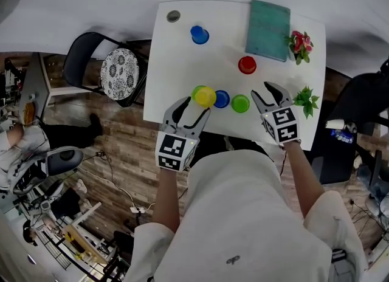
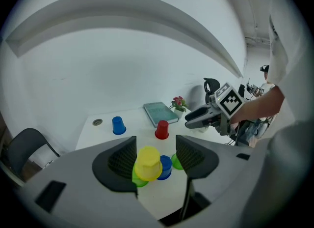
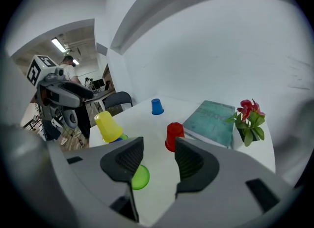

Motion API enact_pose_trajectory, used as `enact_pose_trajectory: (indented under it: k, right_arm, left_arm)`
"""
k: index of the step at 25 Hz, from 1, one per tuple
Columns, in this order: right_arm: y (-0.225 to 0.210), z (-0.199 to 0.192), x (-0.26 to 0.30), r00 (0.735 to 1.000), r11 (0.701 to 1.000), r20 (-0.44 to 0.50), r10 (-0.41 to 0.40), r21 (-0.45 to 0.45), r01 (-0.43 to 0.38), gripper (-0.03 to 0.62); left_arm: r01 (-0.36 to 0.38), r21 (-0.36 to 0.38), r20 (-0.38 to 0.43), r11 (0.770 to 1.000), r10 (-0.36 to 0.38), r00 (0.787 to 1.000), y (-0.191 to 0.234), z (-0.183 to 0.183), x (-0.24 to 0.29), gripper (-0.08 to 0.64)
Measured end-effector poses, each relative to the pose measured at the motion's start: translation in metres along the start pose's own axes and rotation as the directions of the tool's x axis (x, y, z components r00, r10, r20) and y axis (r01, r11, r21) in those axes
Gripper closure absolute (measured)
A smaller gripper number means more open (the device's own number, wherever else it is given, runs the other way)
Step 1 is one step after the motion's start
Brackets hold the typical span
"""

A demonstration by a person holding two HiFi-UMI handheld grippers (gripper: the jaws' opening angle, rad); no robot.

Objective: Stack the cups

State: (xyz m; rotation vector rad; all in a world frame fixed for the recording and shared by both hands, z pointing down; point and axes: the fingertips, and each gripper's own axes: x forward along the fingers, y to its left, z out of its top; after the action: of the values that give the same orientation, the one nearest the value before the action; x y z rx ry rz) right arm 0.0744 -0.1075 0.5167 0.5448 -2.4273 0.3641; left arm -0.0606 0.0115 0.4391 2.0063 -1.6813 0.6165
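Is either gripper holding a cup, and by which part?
Nothing is held. The left gripper is open, jaws clear of the yellow cup; the right gripper is open and empty.

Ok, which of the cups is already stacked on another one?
The yellow cup, capping a green cup near the left tool. The red cup, two blue cups and other green cup stand unstacked.

**Bright colours against white**

On the white table [image 1: 176, 68], a yellow cup [image 1: 205, 96], a red cup [image 1: 247, 65], a green cup [image 1: 240, 103] and, at upper centre, a blue cup [image 1: 199, 34] are seen. The book [image 1: 268, 30] is coloured teal; the cushion [image 1: 120, 74] at left is patterned black on white.
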Motion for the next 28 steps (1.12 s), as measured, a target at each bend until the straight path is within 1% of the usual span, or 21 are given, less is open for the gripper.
enact_pose_trajectory:
  k: [4,6,9,13,18,22,24,28]
  right_arm:
    - [-0.015,0.003,0.022,0.999,1.0,-0.038,0.001,-0.025,-0.002,0.371]
    - [-0.021,0.006,0.035,0.999,0.999,-0.051,-0.004,-0.044,0.001,0.362]
    - [-0.032,0.011,0.054,0.998,0.997,-0.054,-0.023,-0.07,0.02,0.348]
    - [-0.04,0.013,0.076,0.997,0.998,-0.071,-0.04,-0.059,0.036,0.321]
    - [-0.04,0.005,0.1,0.993,0.998,-0.111,-0.046,-0.055,0.04,0.298]
    - [-0.04,-0.002,0.109,0.987,0.998,-0.152,-0.056,-0.033,0.051,0.305]
    - [-0.043,-0.004,0.114,0.986,0.997,-0.153,-0.07,-0.037,0.065,0.313]
    - [-0.048,-0.004,0.12,0.984,0.996,-0.152,-0.091,-0.031,0.087,0.356]
  left_arm:
    - [-0.001,-0.051,0.046,0.999,0.003,0.999,-0.005,0.007,-0.009,0.305]
    - [0.002,-0.065,0.058,0.998,0.002,0.998,-0.006,0.009,-0.012,0.305]
    - [0.006,-0.072,0.065,0.997,-0.002,0.998,-0.007,0.008,-0.015,0.305]
    - [0.008,-0.089,0.064,0.996,-0.003,0.998,-0.009,0.004,-0.016,0.305]
    - [0.0,-0.107,0.058,0.994,0.006,0.998,-0.007,-0.001,-0.02,0.305]
    - [-0.01,-0.115,0.049,0.993,0.016,0.999,-0.004,-0.005,-0.021,0.305]
    - [-0.018,-0.117,0.043,0.993,0.024,0.999,-0.001,-0.008,-0.023,0.305]
    - [-0.035,-0.116,0.039,0.993,0.04,0.998,0.004,-0.01,-0.026,0.305]
